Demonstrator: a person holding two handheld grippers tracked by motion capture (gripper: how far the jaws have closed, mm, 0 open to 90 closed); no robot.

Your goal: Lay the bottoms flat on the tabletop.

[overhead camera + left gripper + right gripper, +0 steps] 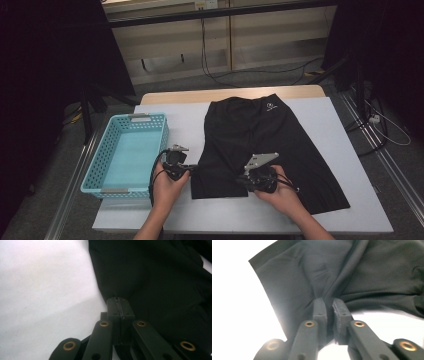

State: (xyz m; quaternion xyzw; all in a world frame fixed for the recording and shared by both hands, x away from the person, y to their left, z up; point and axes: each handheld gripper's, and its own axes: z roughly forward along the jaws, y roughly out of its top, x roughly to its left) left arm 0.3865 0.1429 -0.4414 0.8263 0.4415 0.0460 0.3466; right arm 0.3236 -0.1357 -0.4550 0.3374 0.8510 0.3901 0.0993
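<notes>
- High view: a pair of black shorts (260, 145) lies flat on the desk (330, 115), its waistband toward the far edge and its leg hems toward the near edge, where the person sits.
- A turquoise basket (107, 150) stands at the left edge of the desk, just beside the shorts and not touching them.
- The left tool (192, 170) is at the near left corner of the shorts, held in the left hand (167, 187) between the basket and the cloth.
- The right tool (243, 180) sits on the near hem of the shorts, held in the right hand (280, 192) close to the near edge of the desk.
- Left gripper view: the left tool (120, 302) has its jaws pressed fully together, with the edge of the shorts (155, 282) clamped at the tips; pale desk (42, 290) lies on the left.
- Right gripper view: the right tool (329, 306) has its jaws narrow, a thin gap between them, and a raised fold of the shorts (317, 272) runs into that gap; I cannot tell whether the pads press on it. White desk (237, 302) shows beside the cloth.
</notes>
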